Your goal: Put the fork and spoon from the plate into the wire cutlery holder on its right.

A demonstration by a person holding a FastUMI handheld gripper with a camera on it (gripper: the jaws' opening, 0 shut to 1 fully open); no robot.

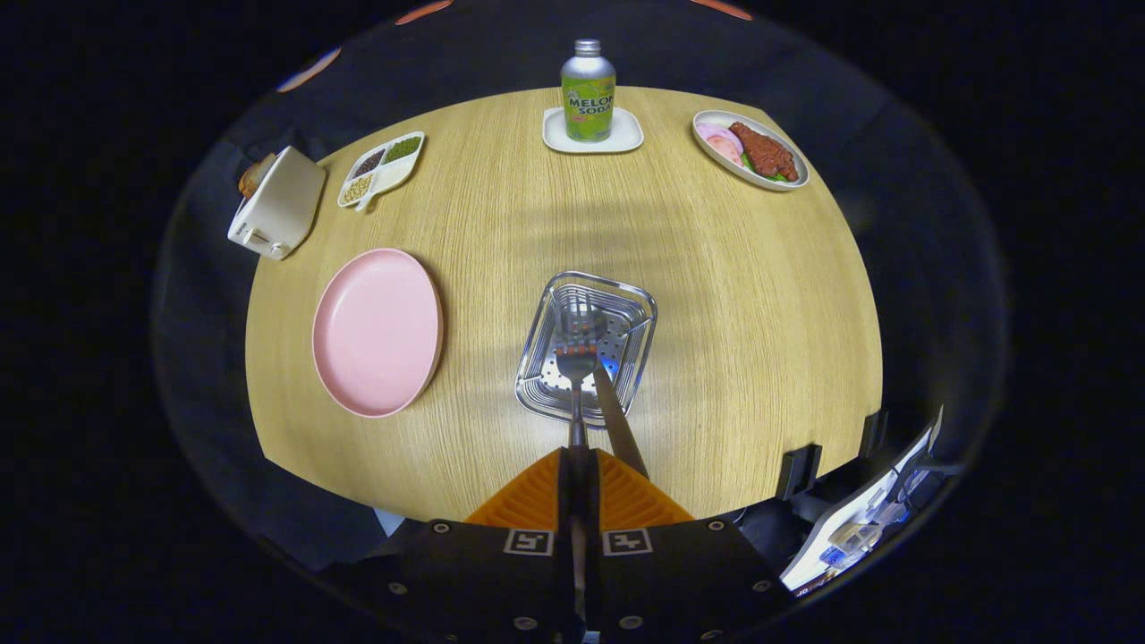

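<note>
A: Fork [577,358], where is it?
B: Mid-frame, over the wire holder [586,344], its handle clamped by the gripper [579,465].
A: The plate [377,332]?
B: Left of centre, bare on the table [733,295].

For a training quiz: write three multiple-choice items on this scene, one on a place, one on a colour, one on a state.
1. Where is the wire cutlery holder?
A. just ahead of the fingers
B. beside the toaster
C. on the coaster

2. What colour is the empty plate?
A. blue
B. pink
C. black

3. What is the gripper doing?
A. open, holding nothing
B. shut on the bottle
C. shut on the fork

Answers: 1 A, the holder sits just beyond the fingertips. 2 B, its surface is plainly pink. 3 C, both fingers clamp the fork's handle, its head over the holder.
</note>
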